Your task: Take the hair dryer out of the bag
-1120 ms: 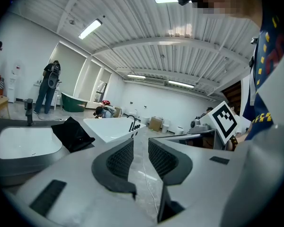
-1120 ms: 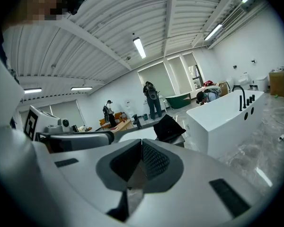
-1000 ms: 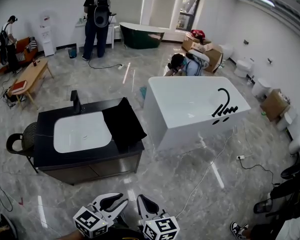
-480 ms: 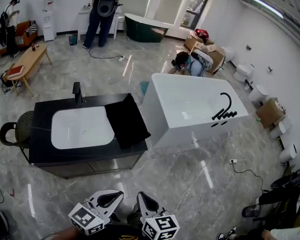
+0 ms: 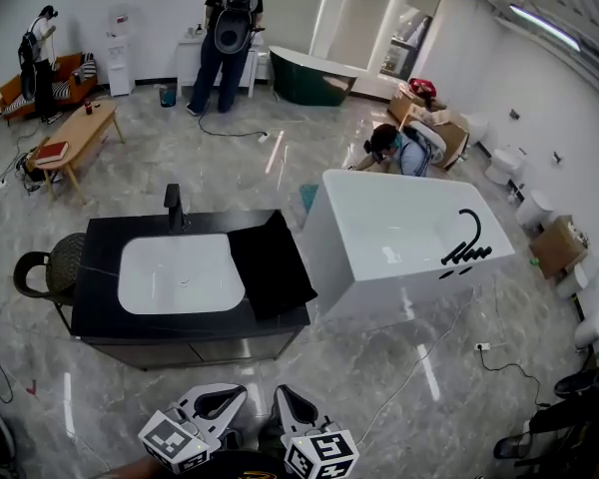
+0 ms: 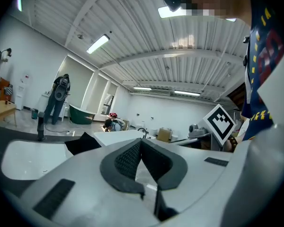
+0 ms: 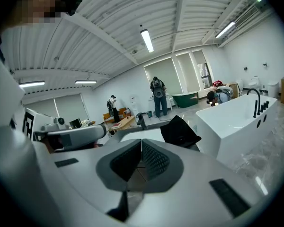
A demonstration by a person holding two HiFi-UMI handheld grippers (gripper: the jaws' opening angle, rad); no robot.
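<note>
While both tools hang low at the person's front, well short of the desk (image 5: pixel 100 257), the thing that matters is the black bag (image 5: pixel 272 267): it lies ahead of them and across a stretch of bare floor, on the right end of the desk just beside the white sink (image 5: pixel 180 272). Its long side runs from the desk's near edge towards the far one, slanted a little, with the far corner turned up. The hair dryer itself shows in no view; presumably it is inside the bag, but that cannot be told from here.

The left hand-held gripper (image 5: pixel 238 395) has just been closing and its jaws now meet with nothing between them. The right hand-held gripper (image 5: pixel 283 397) is pressed together too, and empty. Neither is clearly nearer – the bag stands almost midway ahead of the pair, a shade more in line with the right one. From the left tool's camera the bag sits left of centre, from the right tool's camera right of centre, so both point slightly inward.

Against the earlier frame, the left jaws stood apart and are now together – and the desk, the bag and the white tub (image 5: pixel 399 238) sit further right and lower in the head view, the bag unchanged on the desk
</note>
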